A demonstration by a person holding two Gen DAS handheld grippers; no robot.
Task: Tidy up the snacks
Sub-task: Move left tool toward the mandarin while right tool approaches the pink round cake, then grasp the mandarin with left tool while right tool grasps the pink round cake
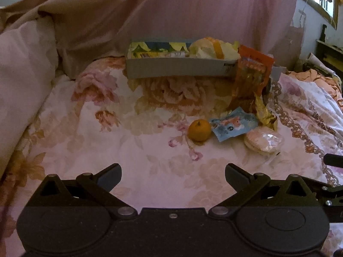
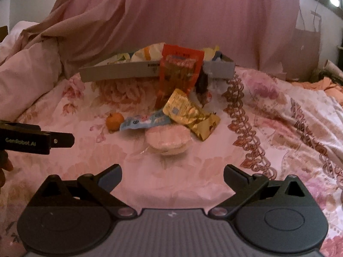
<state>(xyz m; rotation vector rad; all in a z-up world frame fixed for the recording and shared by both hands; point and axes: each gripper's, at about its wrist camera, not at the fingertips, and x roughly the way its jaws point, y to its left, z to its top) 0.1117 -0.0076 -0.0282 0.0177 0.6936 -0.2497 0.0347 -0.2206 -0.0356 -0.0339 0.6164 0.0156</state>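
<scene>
Loose snacks lie on a floral bedspread in front of a grey cardboard box [image 1: 175,69] [image 2: 120,72] that holds several packets. They are a small orange [image 1: 199,130] [image 2: 114,121], a blue packet [image 1: 233,126] [image 2: 145,122], a pink wrapped cake [image 1: 262,142] [image 2: 168,140], a gold packet [image 2: 188,112] and a red-orange bag [image 1: 251,75] [image 2: 179,72] leaning on the box. My left gripper [image 1: 173,174] is open and empty, short of the orange. My right gripper [image 2: 172,174] is open and empty, short of the pink cake.
A bunched quilt [image 1: 23,68] rises on the left. Pink curtain fabric [image 2: 193,17] hangs behind the box. Rumpled bedding [image 2: 300,117] lies on the right. The left gripper's finger [image 2: 53,141] shows at the left edge of the right wrist view.
</scene>
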